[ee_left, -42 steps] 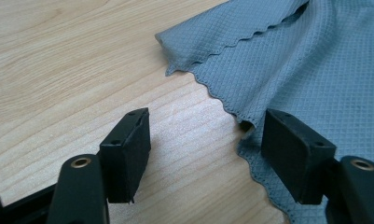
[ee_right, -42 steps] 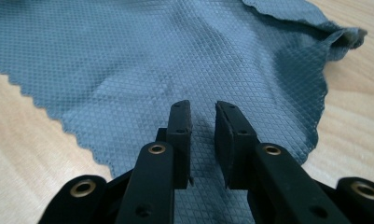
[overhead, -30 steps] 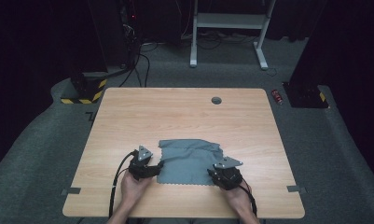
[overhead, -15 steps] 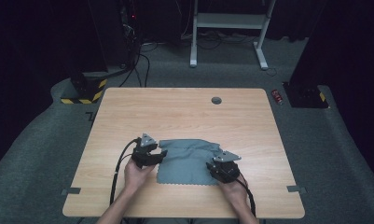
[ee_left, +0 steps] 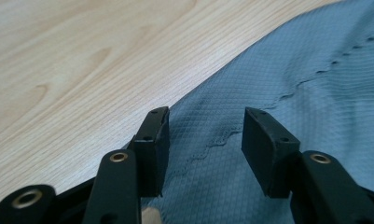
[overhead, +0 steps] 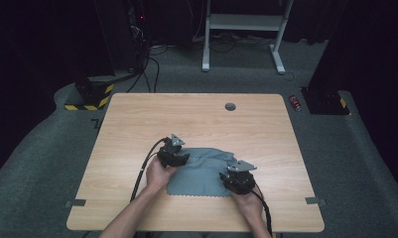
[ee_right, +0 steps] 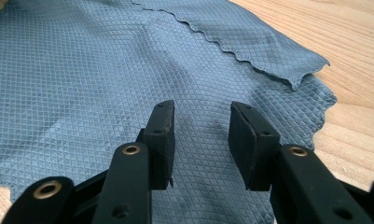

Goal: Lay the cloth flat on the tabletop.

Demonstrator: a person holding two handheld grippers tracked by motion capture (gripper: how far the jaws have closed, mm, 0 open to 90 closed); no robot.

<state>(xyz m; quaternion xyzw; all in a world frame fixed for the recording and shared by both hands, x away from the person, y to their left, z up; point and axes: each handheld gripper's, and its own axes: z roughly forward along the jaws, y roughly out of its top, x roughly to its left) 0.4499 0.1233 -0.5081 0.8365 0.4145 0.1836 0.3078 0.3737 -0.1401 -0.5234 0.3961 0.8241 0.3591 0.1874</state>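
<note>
A grey-blue square cloth of diamond-textured microfibre with a scalloped hem (overhead: 201, 171) lies near the front edge of the pale wooden desk (overhead: 196, 119), partly folded, a flap turned over on its far right side. The left gripper (ee_left: 205, 135) sits at the cloth's far left corner; its fingers (ee_left: 154, 140) have just been closing yet stand apart, astride a scalloped hem line, gripping nothing. The right gripper (ee_right: 201, 140) hovers over the cloth's near right part, fingers (ee_right: 250, 140) apart after just opening, only flat fabric beneath them.

The likely trouble: the left fingers may pinch both layers at the hem, or miss the edge and skid on the wood. With the right side free, a pull could drag the whole cloth and undo the fold.
</note>
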